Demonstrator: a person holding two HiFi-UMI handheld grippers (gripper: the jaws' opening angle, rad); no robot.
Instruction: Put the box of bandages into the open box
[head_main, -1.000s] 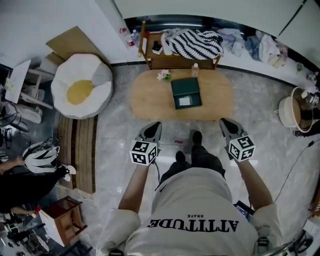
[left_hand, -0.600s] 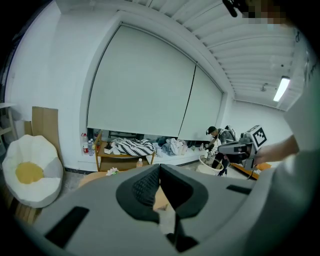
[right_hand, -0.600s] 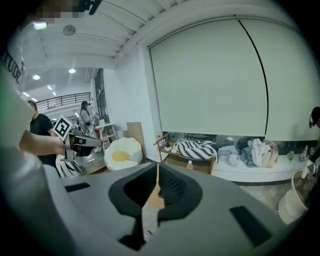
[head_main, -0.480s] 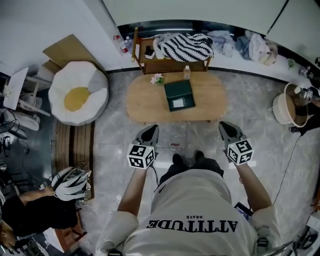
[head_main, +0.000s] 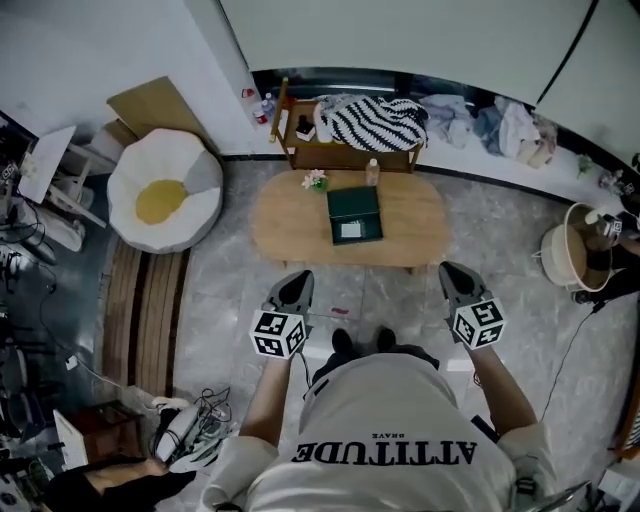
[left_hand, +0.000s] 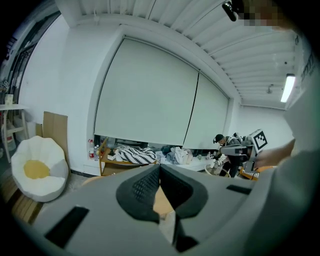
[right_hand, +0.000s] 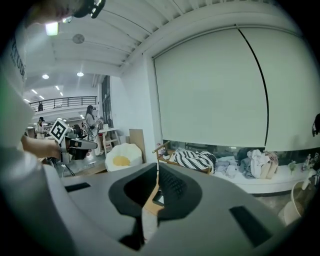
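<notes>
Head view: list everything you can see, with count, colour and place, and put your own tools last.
Table: 1, light wood, oval, on the floor ahead.
Dark green box: 1, with a white label, at the middle of the table.
Flowers: 1 small sprig, pale, at the table's far edge.
Bottle: 1, small, pale, at the far edge, right of the flowers.
Rack: 1, wooden, behind the table.
Striped cloth: 1, black and white, on the rack.
Cushion seat: 1, white with a yellow centre, left of the table.
Cardboard sheet: 1, brown, against the wall.
Clothes pile: pale, on the far right ledge.
Left tool: grey, shut, empty, short of the table.
Right tool: grey, shut, empty, short of the table.
</notes>
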